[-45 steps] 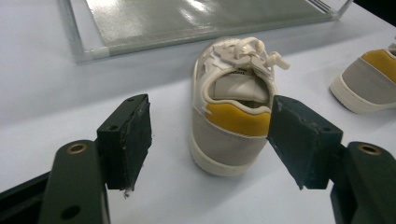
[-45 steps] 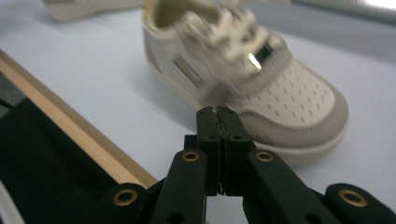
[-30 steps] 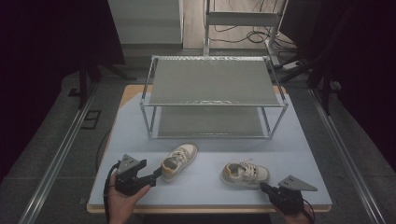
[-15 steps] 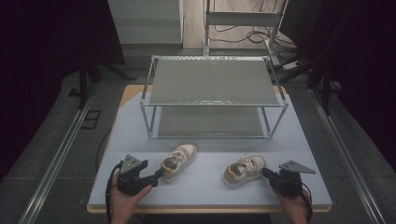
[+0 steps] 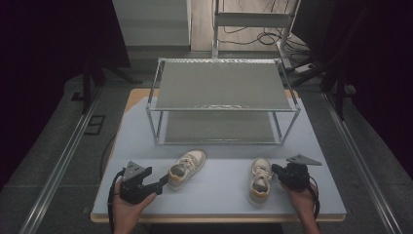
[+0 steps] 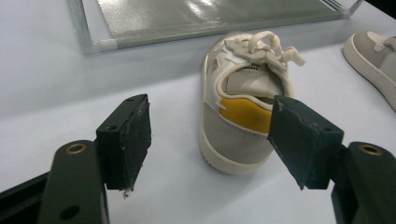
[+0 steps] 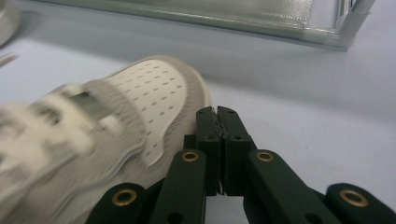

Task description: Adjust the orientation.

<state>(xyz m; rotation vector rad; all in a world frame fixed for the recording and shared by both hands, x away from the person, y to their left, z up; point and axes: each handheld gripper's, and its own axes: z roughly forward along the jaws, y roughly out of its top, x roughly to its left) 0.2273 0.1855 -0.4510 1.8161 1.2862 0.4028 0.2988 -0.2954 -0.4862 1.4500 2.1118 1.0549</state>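
Looking over my work, I begin with the biggest thing, the two-level metal shoe rack with grey shelves [image 5: 221,100], which stands in the middle of the pale blue table [image 5: 214,202]. Both shelves of this rack carry nothing, so I judge that the main work is not done.

In front of the rack, toward its left side, lies the left small beige sneaker with a yellow heel patch [image 5: 186,168], its toe turned to the rack. In front of the rack, toward its right side, lies the right small beige sneaker with a perforated white toe [image 5: 259,178], also with the toe to the rack. Both are flat on the table, well apart from each other.

My left gripper [image 5: 164,181] is just behind the heel of the left sneaker, on the side away from the rack. Its jaws stand wide, one on each side of the heel, and the pads do not press it. My right gripper [image 5: 275,170] is at the right side of the other sneaker, jaws pressed together with nothing between, tips against its toe part; I seem to push with it.

What is left, I think: to grasp each sneaker and put it on a shelf.
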